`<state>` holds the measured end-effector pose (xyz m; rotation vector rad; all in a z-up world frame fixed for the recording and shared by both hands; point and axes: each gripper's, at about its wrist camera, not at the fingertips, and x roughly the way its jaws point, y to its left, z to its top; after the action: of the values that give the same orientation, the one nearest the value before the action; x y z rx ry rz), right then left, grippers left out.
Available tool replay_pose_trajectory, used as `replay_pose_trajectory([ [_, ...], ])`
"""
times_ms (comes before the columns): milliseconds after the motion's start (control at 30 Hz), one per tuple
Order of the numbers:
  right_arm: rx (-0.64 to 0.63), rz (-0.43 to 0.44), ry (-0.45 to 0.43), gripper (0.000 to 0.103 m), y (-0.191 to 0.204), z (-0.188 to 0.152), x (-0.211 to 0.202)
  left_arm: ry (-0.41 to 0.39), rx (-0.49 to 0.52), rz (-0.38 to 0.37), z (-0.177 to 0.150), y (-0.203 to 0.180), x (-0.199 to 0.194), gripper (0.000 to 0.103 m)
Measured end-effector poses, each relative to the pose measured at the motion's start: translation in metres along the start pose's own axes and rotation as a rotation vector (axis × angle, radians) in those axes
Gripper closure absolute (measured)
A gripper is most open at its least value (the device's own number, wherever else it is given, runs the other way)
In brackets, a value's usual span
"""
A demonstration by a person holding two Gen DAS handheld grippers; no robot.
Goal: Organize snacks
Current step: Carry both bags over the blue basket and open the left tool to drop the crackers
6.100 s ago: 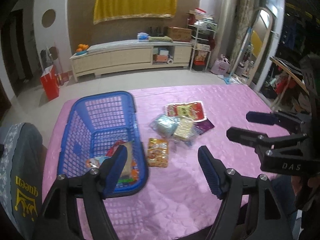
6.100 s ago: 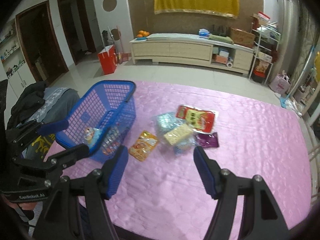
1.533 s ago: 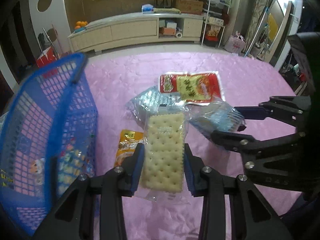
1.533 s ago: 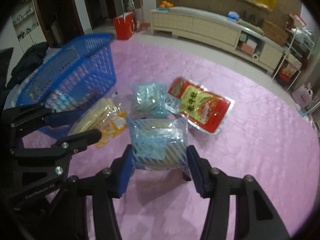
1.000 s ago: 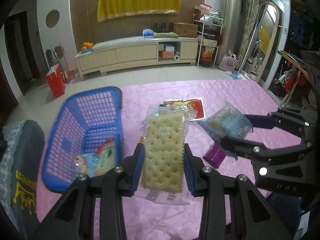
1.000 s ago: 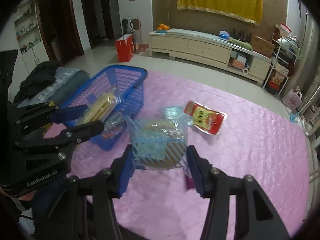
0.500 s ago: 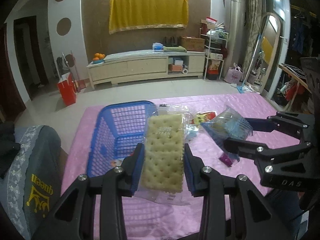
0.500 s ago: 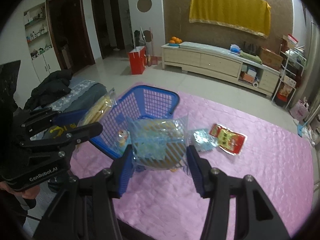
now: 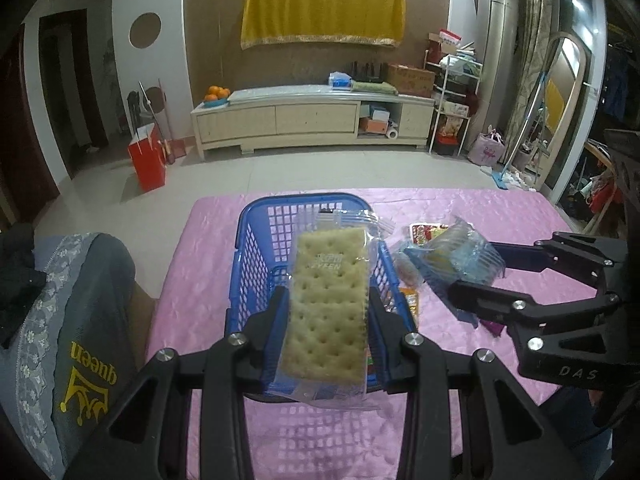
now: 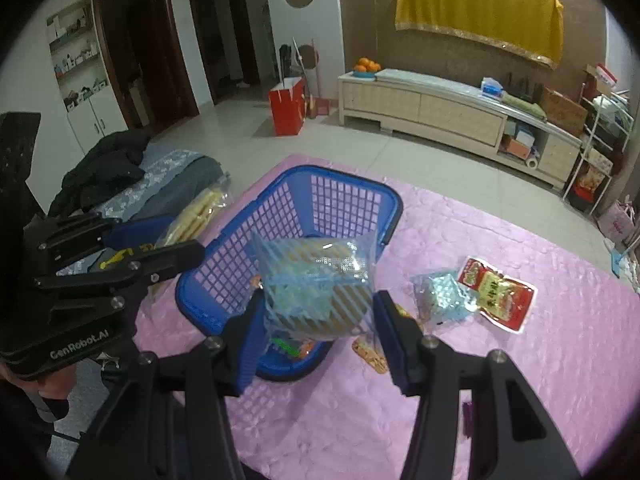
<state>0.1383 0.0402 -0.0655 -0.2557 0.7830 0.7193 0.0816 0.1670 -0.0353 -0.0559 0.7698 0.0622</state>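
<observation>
My left gripper (image 9: 326, 312) is shut on a clear-wrapped cracker pack (image 9: 326, 304), held high over the blue basket (image 9: 256, 264). My right gripper (image 10: 316, 312) is shut on a blue-striped snack bag (image 10: 316, 288), held above the basket's (image 10: 224, 264) near right corner. Each gripper shows in the other's view: the right one (image 9: 476, 276) with its bag (image 9: 460, 256), the left one (image 10: 160, 244) with the crackers (image 10: 196, 216). A few snacks lie in the basket bottom (image 10: 288, 346). On the pink tablecloth (image 10: 540, 360) lie a red-yellow packet (image 10: 496, 294), a light-blue bag (image 10: 444, 298), an orange packet (image 10: 370, 354) and a purple packet (image 9: 490, 324).
A grey "queen" cushioned seat (image 9: 72, 320) stands at the table's left, with dark clothing (image 10: 104, 164) on it. Beyond the table are tiled floor, a red bag (image 9: 148, 162) and a long TV cabinet (image 9: 312, 120). A shelf rack (image 10: 600, 148) stands at far right.
Both grippers closed on snacks, lifted them off the table and carried them left and up to above the basket. The view has pulled back from the table.
</observation>
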Motion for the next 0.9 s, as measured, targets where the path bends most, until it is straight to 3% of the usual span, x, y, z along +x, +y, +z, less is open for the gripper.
replay_pose_trajectory([
  [533, 0.013, -0.002, 0.074, 0.045, -0.023, 0.019, 0.062, 0.148, -0.029, -0.036, 0.002, 0.031, 0.089, 0.068],
  [700, 0.035, -0.002, 0.082, 0.045, -0.034, 0.018, 0.068, 0.144, -0.009, -0.032, 0.007, 0.028, 0.105, 0.067],
  [733, 0.039, -0.002, 0.086, 0.046, -0.035, 0.017, 0.069, 0.131, -0.014, -0.017, 0.009, 0.028, 0.107, 0.066],
  [767, 0.041, -0.002, 0.090, 0.045, -0.036, 0.016, 0.069, 0.122, -0.010, -0.003, 0.010, 0.027, 0.108, 0.054],
  [800, 0.040, -0.003, 0.093, 0.045, -0.037, 0.016, 0.069, 0.115, 0.000, 0.003, 0.011, 0.026, 0.109, 0.033],
  [900, 0.041, -0.008, 0.094, 0.045, -0.040, 0.013, 0.066, 0.105, 0.020, 0.014, 0.009, 0.020, 0.109, 0.028],
])
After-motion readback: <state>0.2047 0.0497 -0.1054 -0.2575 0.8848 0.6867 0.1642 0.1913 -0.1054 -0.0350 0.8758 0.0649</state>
